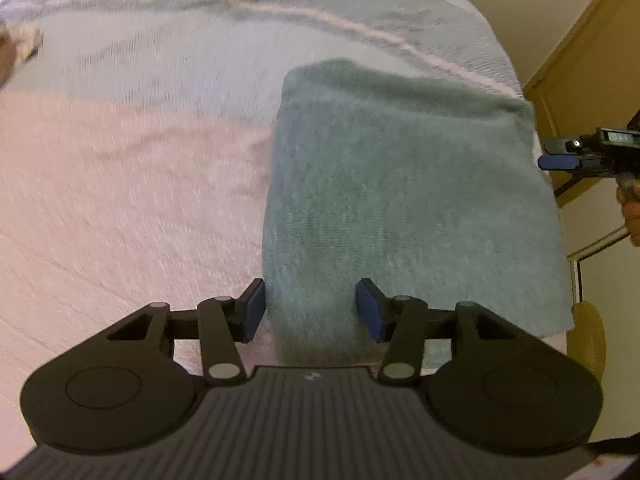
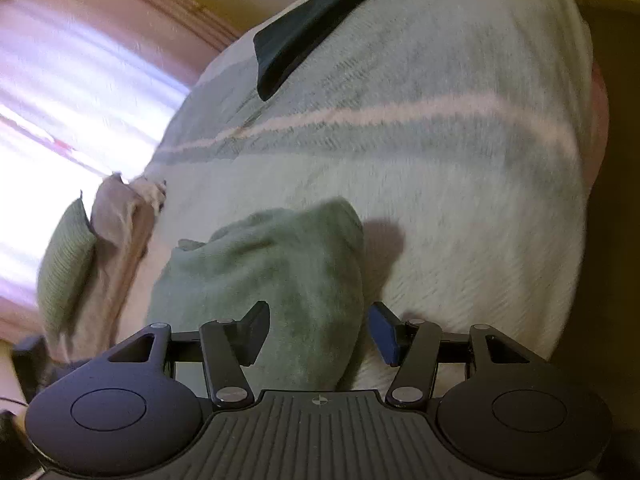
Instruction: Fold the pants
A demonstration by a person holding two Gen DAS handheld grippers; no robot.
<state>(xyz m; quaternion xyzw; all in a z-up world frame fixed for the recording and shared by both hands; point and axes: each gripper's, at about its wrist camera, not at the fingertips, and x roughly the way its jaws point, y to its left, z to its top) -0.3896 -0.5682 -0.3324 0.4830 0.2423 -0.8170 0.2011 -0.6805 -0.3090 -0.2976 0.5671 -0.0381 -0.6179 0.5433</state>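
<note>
The pants lie folded into a grey-green rectangle on the striped bed blanket. My left gripper is open and hovers at the near left corner of the fold. Its left pad sits just off the cloth's edge, and cloth runs under the gap. In the right wrist view the pants look like a bunched green bundle. My right gripper is open over their near end, not pinching them. From the left wrist view the right gripper shows at the far right edge, beyond the pants, with a hand behind it.
A dark folded cloth lies at the far end of the bed blanket. A green pillow and a beige cloth sit at the left by a bright window. The bed's edge drops off at the right, near a wooden door.
</note>
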